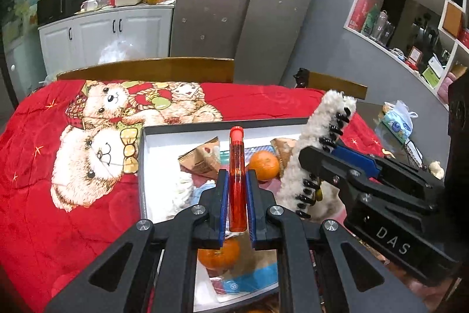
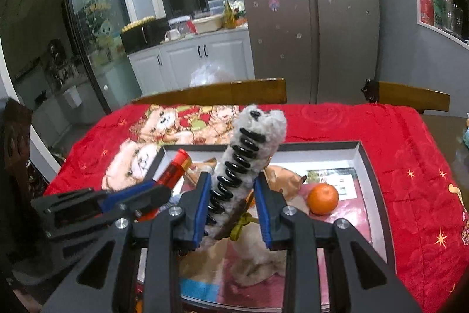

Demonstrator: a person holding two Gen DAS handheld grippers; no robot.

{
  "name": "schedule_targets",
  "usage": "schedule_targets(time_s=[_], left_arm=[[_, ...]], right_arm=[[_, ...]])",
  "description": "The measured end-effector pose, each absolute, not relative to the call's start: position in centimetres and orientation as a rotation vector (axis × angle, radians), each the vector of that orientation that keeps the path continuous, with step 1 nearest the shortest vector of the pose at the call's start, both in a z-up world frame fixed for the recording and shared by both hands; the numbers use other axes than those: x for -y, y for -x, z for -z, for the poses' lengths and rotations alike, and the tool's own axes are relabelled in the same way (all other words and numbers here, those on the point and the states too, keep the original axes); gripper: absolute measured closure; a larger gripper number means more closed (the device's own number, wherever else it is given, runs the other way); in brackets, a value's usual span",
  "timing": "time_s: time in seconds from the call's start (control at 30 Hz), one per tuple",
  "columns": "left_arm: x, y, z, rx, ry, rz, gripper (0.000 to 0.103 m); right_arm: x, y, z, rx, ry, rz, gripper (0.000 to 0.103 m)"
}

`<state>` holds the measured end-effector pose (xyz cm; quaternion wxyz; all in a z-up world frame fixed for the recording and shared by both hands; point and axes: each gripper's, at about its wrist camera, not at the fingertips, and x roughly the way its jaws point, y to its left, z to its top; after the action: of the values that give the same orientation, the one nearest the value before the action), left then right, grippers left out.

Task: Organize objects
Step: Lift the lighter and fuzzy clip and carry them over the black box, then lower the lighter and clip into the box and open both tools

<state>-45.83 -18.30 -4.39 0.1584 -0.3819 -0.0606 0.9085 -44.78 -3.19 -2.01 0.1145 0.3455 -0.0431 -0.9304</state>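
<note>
Left gripper (image 1: 236, 189) clamped tight on a slim clear-orange tube (image 1: 236, 175), red cap at 12 o'clock. Right gripper (image 2: 234, 195) squeezes a fuzzy white clip (image 2: 249, 154) with glossy black teeth, both over the box (image 2: 372, 166).

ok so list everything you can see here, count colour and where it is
box: one, dark rim, white inside, on the blanket
blanket: one, red with bear print, covering the table
tangerines: two clearly seen, orange, in the box
snack packets: at least two, brown, at the back of the box
orange tube: one, clear orange with a red cap, held over the box
fluffy hair clip: one, white fleece with black teeth, held over the box
fridge: one, silver, behind the table
chairs: two, wooden, at the far side
left claw: shut on the orange tube
right claw: shut on the fluffy hair clip
</note>
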Motion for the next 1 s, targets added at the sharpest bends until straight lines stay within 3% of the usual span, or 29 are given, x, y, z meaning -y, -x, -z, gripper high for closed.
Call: schedule_targets(time_s=[1.0], left_arm=[[17.2,47.2,8.2,0.194,1.22,-2.489,0.093]], right_arm=[[3.3,46.2,5.5,0.055,-1.23,2.57,0.074]])
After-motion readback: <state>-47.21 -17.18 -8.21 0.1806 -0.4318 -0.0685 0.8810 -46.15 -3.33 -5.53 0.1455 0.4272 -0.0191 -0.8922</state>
